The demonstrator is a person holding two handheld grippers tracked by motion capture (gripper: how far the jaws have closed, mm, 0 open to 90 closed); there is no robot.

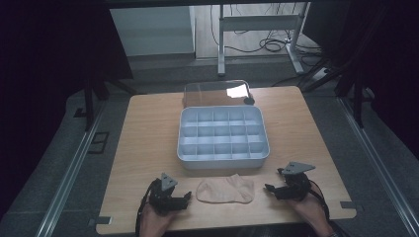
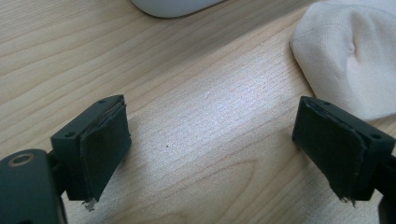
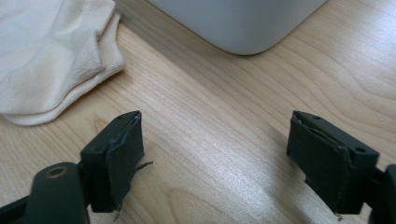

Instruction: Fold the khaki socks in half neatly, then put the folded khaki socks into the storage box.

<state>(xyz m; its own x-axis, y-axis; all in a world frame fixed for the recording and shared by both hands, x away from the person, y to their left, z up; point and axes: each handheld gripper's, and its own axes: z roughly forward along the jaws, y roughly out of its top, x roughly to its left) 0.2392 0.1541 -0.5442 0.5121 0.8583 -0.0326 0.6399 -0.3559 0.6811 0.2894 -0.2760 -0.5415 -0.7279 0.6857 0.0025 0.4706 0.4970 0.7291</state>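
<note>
A cream sock (image 1: 226, 189) lies flat on the wooden table near its front edge, between the two grippers. My left gripper (image 1: 186, 196) rests to the left of it, open, with bare wood between its jaws; the sock's rounded end (image 2: 348, 56) lies just beyond its right jaw. My right gripper (image 1: 268, 188) sits to the right of the sock, also open and holding nothing, and the sock's cuff end (image 3: 53, 56) is off to the left past its left jaw. A white compartment box (image 1: 223, 138) stands behind the sock.
The box's clear lid (image 1: 216, 93) lies flat behind it at the table's far edge. A corner of the box (image 3: 243, 23) is close ahead of the right gripper, and its rim (image 2: 173, 5) ahead of the left. Table legs and cables stand beyond.
</note>
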